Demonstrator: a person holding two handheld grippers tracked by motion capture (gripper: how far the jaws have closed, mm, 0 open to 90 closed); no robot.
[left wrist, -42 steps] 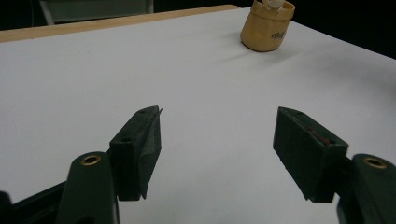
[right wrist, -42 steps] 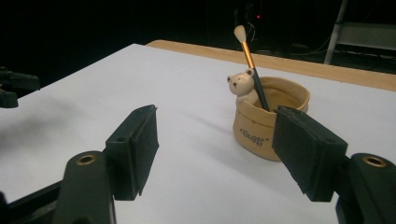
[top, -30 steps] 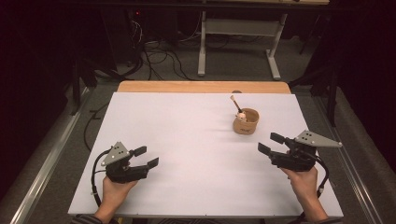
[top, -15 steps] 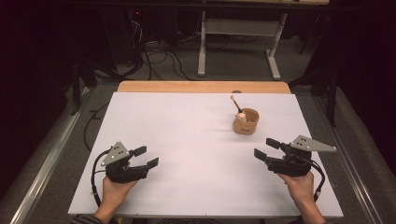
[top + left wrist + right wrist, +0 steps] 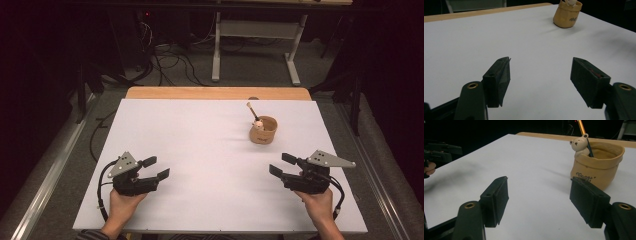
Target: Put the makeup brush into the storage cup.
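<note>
White sheeting covers the table [image 5: 210,150], where a tan pouch-shaped holder [image 5: 263,131] with a small bear figure [image 5: 579,145] and a pencil [image 5: 584,133] stands right of centre toward the far edge. Near the front edge, the left gripper [image 5: 156,168] and right gripper [image 5: 282,164] hover well apart, jaws spread wide, gripping nothing.

You work at a table [image 5: 200,145] covered by a white sheet, with a bare strip of wood [image 5: 215,93] showing along its far edge. Beyond that edge you face a dark room with grey floor [image 5: 250,70], where black cables [image 5: 170,60] tangle at the left. A white metal frame [image 5: 255,30] on 2 legs stands there. A metal rail [image 5: 45,185] runs beside your table's left edge.
</note>
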